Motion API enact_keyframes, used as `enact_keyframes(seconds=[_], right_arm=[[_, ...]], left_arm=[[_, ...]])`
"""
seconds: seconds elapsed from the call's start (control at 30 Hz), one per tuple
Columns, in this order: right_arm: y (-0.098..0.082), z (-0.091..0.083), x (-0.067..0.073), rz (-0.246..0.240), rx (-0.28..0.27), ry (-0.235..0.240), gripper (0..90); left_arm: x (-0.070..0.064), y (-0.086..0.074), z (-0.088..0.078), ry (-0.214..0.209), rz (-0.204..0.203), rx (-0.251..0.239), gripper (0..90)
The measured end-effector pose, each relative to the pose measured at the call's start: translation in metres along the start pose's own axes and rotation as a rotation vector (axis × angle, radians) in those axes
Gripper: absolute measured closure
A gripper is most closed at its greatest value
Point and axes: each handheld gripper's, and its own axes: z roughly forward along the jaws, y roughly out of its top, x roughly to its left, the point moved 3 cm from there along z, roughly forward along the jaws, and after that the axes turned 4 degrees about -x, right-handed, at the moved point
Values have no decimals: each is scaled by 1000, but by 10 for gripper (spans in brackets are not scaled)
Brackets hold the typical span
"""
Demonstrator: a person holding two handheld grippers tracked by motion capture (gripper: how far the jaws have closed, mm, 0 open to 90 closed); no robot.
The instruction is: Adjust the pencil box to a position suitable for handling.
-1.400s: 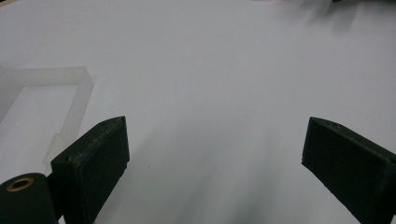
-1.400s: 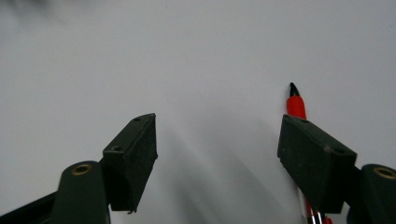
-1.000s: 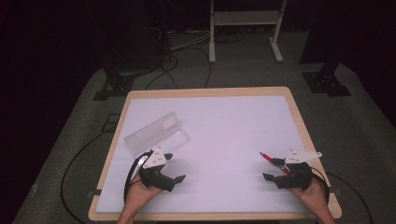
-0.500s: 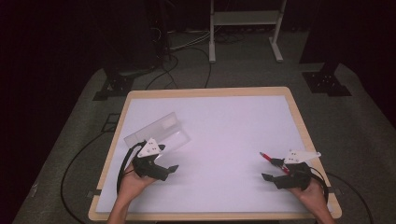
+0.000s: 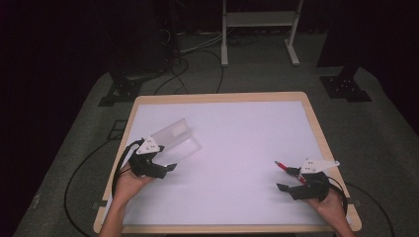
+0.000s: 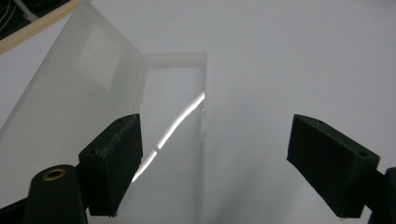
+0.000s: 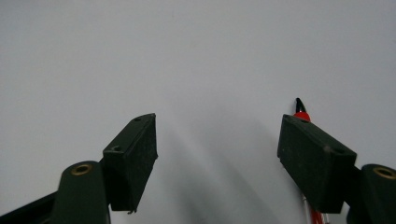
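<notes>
A clear plastic case point(image 5: 175, 136) lies open at the table's left, its lid point(image 6: 74, 88) tilted up beside the shallow tray point(image 6: 175, 116). My left gripper point(image 5: 165, 160) is at the case's near end. Its jaws have just been closing a little but still stand open point(image 6: 212, 135), with the tray's near part between them and neither pad touching it. A red pen point(image 5: 284, 167) lies at the right. My right gripper point(image 5: 288, 179) rests open over the bare white surface, with the pen's tip point(image 7: 301, 114) just behind its right jaw.
The white tabletop has a wooden rim point(image 5: 217, 96). The left gripper's black cable point(image 5: 118, 168) loops over the table's left edge. Beyond the table are dark floor, loose cables, a white stand frame point(image 5: 257, 19) and black stand bases point(image 5: 346, 86).
My left gripper has moved left and away from the person, up to the open case, and its jaws have narrowed slightly. The right gripper and the pen have stayed put.
</notes>
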Motion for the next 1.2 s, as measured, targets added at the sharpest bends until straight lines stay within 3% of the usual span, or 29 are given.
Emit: enact_keyframes(seconds=[0.27,0.43,0.77,1.2], right_arm=[[1,1,1,-3,2,3,275],[1,1,2,-6,3,6,279],[2,1,3,-15,-2,7,281],[4,0,4,-17,-7,10,285]], left_arm=[[7,-6,4,1,-6,25,252],[9,-9,9,-12,11,51,307],[13,-17,25,-64,27,122,541],[16,-26,36,-120,7,179,712]])
